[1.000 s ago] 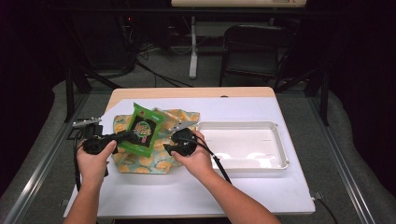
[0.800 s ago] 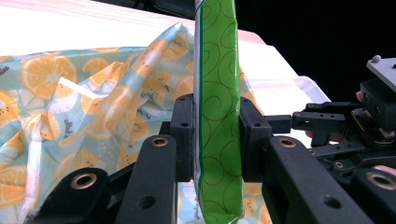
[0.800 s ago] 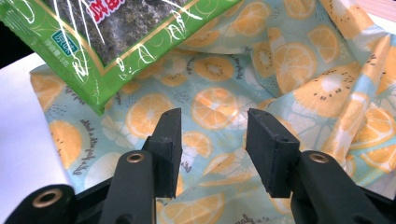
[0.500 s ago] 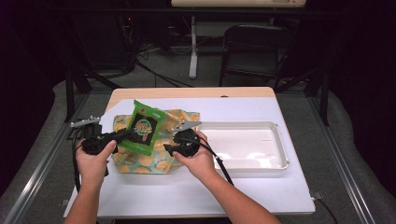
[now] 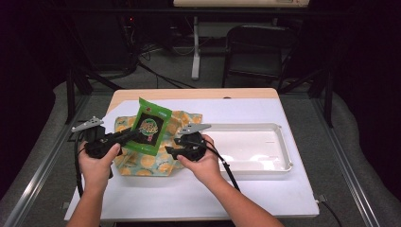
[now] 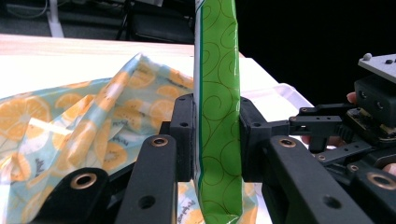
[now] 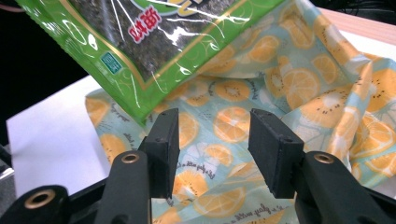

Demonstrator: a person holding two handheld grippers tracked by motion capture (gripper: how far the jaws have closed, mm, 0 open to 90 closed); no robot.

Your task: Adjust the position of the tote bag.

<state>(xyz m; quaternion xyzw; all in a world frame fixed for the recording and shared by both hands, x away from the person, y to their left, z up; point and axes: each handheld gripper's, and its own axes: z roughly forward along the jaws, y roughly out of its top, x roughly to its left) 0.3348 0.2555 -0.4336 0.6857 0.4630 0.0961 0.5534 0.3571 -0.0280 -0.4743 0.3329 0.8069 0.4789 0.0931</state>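
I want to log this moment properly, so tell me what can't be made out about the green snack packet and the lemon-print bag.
- Green packet: its front print is blurred in the high view; the right gripper view cuts it off at the top edge; the left gripper view shows it edge-on.
- Lemon-print bag: whether it holds anything is hidden by its own folds, the packet and the left gripper.

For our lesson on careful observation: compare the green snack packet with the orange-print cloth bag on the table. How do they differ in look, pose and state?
The green snack packet is glossy and stiff; the orange-print cloth bag is matt, soft and crumpled. The packet stands upright in the air, clamped by the left gripper; the bag lies on the table, with no jaws on it. The packet is green with a dark panel; the bag is pale blue with orange slices. Both are flat, printed pouches.
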